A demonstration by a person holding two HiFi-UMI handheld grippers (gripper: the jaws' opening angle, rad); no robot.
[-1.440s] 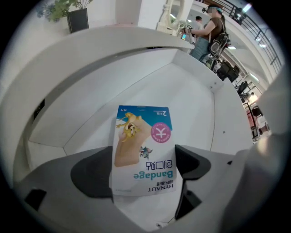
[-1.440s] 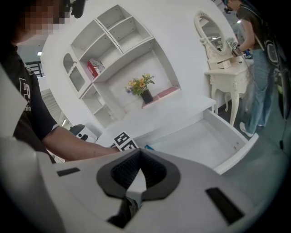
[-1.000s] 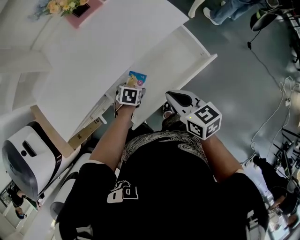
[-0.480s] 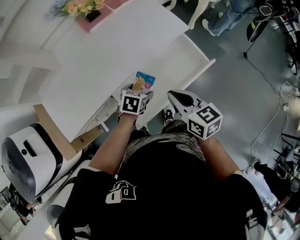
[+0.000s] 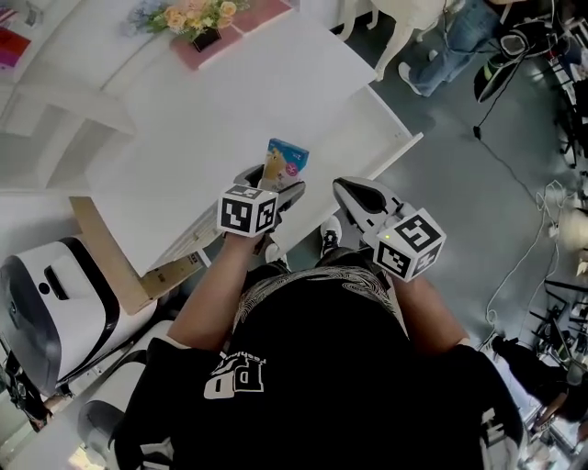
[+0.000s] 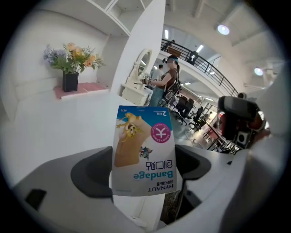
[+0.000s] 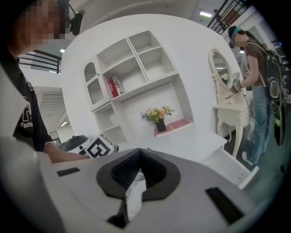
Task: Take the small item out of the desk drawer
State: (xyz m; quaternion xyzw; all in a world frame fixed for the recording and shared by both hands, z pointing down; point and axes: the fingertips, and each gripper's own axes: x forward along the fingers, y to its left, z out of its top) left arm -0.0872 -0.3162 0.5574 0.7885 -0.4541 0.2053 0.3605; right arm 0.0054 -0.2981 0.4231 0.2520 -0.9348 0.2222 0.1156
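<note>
A small blue-and-white bandage packet (image 5: 286, 162) is pinched upright in my left gripper (image 5: 273, 186), above the front edge of the white desk (image 5: 220, 101). In the left gripper view the packet (image 6: 143, 150) fills the gap between the dark pads, print upside down, and the left gripper (image 6: 144, 169) is shut on its lower part. The open white drawer (image 5: 367, 138) juts out to the right of it. My right gripper (image 5: 346, 190) hovers beside the drawer's near end, shut with nothing in it; the right gripper (image 7: 135, 178) shows its jaws closed together.
A vase of flowers (image 5: 195, 18) on a pink tray stands at the desk's back. A cardboard box (image 5: 119, 266) and a white round appliance (image 5: 46, 312) sit at the left. Cables (image 5: 542, 229) trail on the grey floor. A person (image 7: 254, 68) stands by a white vanity table (image 7: 229, 111).
The left gripper has moved slightly up and right with the packet, which now shows more fully above the desk edge. The right gripper has barely moved.
</note>
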